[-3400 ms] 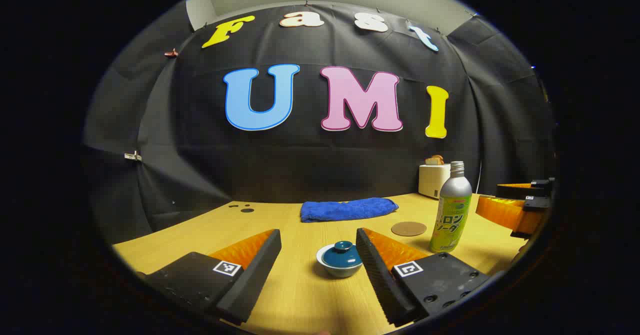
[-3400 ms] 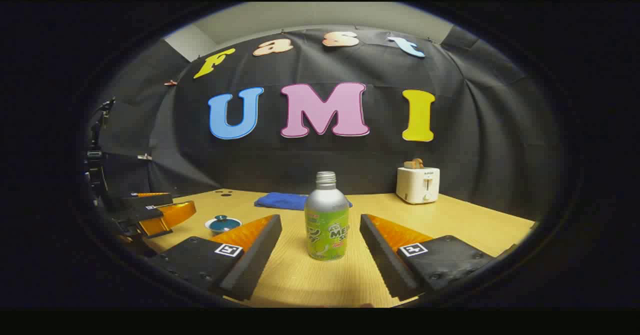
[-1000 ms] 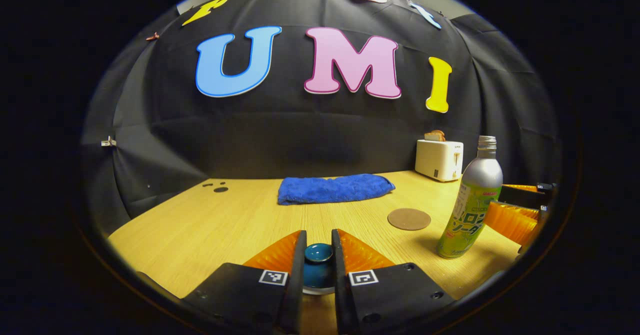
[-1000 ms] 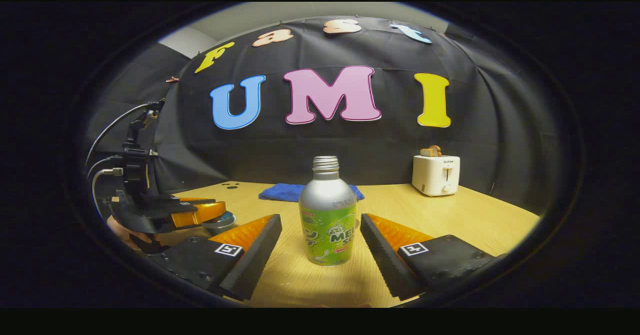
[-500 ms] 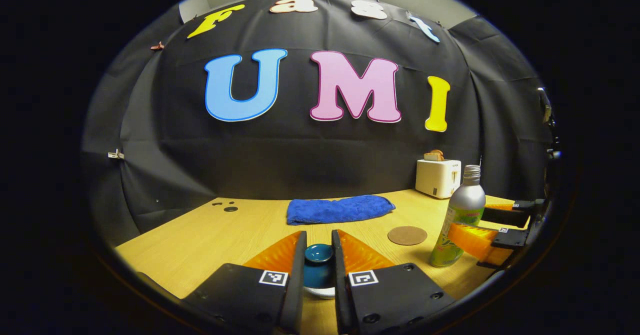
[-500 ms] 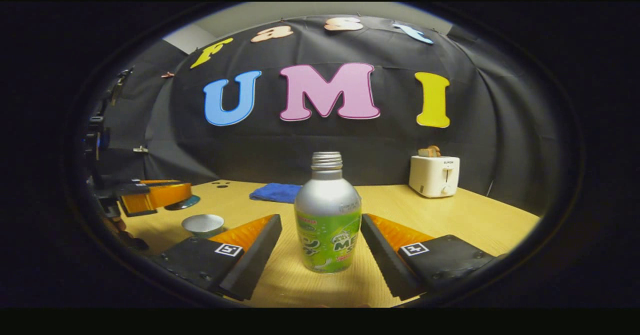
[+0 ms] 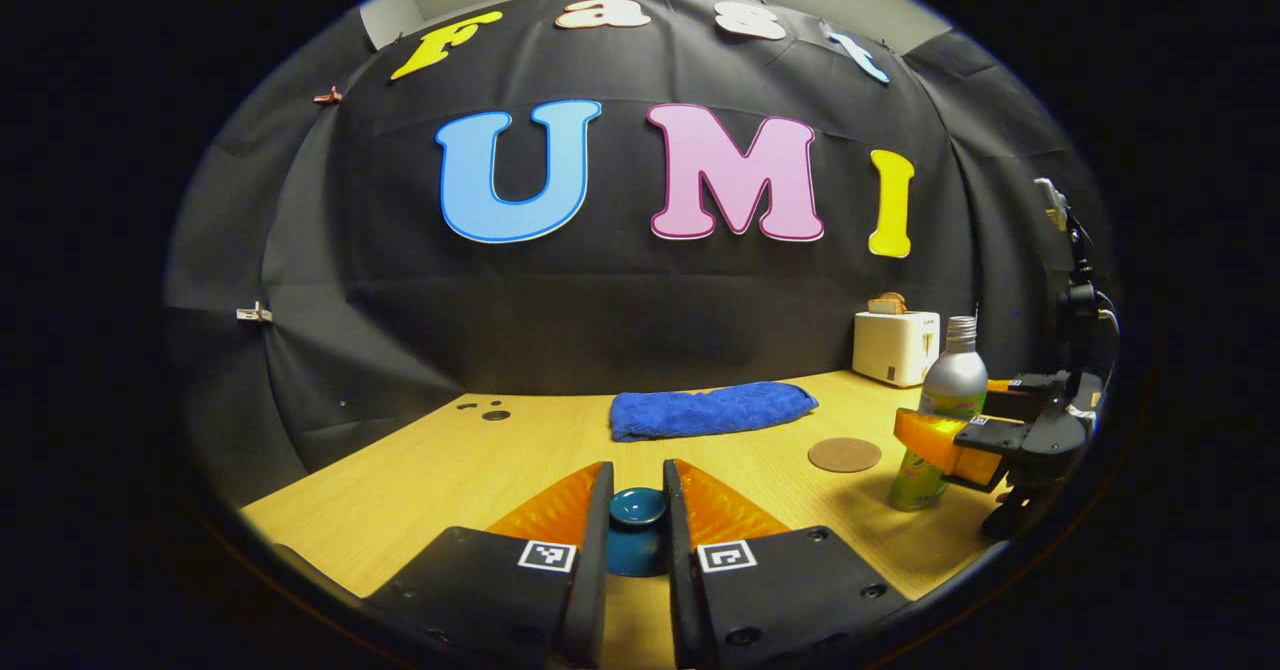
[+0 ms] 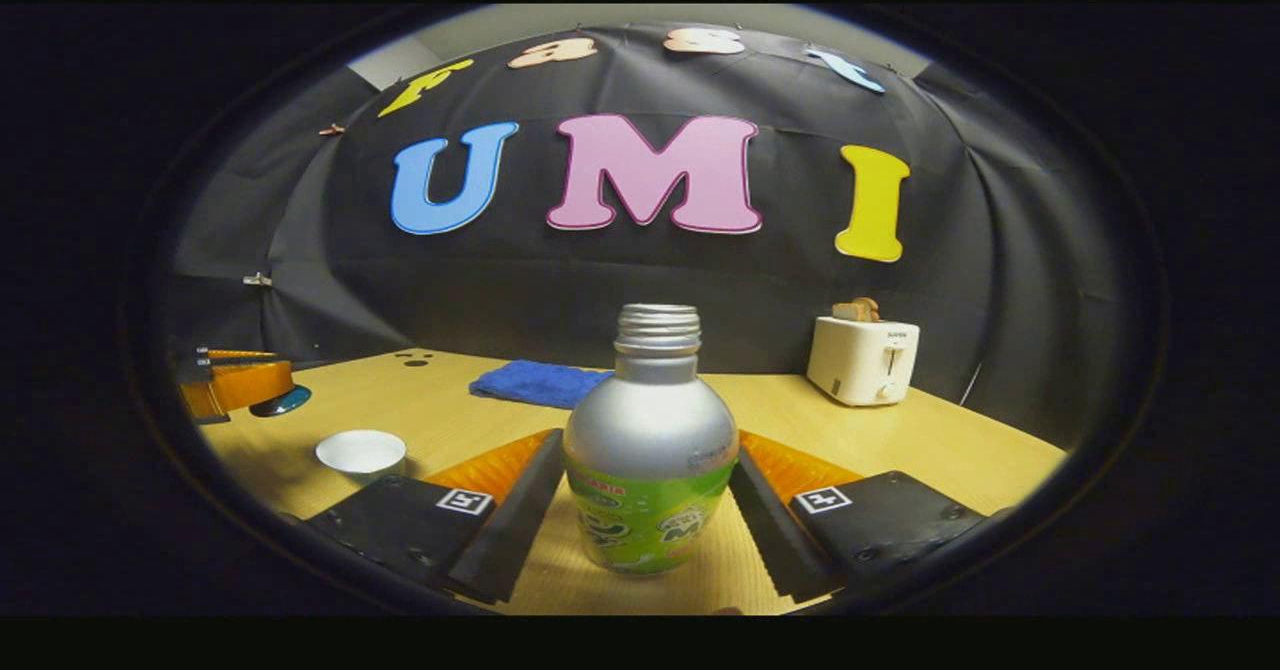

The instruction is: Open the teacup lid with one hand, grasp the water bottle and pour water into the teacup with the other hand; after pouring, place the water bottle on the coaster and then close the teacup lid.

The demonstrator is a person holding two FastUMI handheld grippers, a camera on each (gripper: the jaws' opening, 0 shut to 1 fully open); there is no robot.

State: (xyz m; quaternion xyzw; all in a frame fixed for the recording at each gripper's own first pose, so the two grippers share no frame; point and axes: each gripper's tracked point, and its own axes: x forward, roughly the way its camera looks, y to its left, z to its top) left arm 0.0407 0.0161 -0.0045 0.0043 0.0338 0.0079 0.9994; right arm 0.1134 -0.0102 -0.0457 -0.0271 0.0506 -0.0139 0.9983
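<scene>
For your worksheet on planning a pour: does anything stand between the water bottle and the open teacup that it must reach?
Nothing visible does. In the right gripper view the water bottle sits between the right gripper fingers, and only bare table lies between it and the teacup. The left gripper holds the lid off to the side.
</scene>
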